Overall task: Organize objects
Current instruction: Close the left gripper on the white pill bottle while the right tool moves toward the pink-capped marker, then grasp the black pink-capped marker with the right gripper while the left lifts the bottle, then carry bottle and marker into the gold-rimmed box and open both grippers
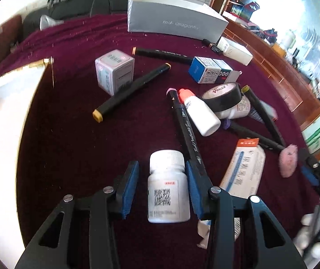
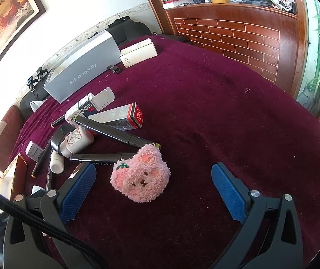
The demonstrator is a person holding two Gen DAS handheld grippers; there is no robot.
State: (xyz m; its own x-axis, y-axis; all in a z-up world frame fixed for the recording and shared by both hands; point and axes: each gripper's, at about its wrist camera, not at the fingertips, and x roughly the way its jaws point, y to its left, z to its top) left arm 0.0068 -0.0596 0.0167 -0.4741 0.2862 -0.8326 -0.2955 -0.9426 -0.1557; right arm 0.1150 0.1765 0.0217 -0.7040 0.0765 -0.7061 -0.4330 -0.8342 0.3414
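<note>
Your left gripper (image 1: 162,186) brackets the white pill bottle (image 1: 167,188): its right pad touches, but a gap shows at the left pad. Your right gripper (image 2: 153,192) stands wide apart around the pink plush bear (image 2: 141,176), touching nothing. Beyond, black markers (image 1: 133,92) and small boxes (image 1: 114,71) litter the maroon cloth (image 2: 227,116), with the grey box (image 1: 173,15) farthest.

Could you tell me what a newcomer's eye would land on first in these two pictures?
Probably the white pill bottle standing between the blue pads of the left hand-held gripper, close in the foreground. Next, the fluffy pink bear-face plush on the maroon cloth, just ahead of the wide-open right hand-held gripper. Behind both lies a jumble of black markers and small boxes before a long grey box.
</note>
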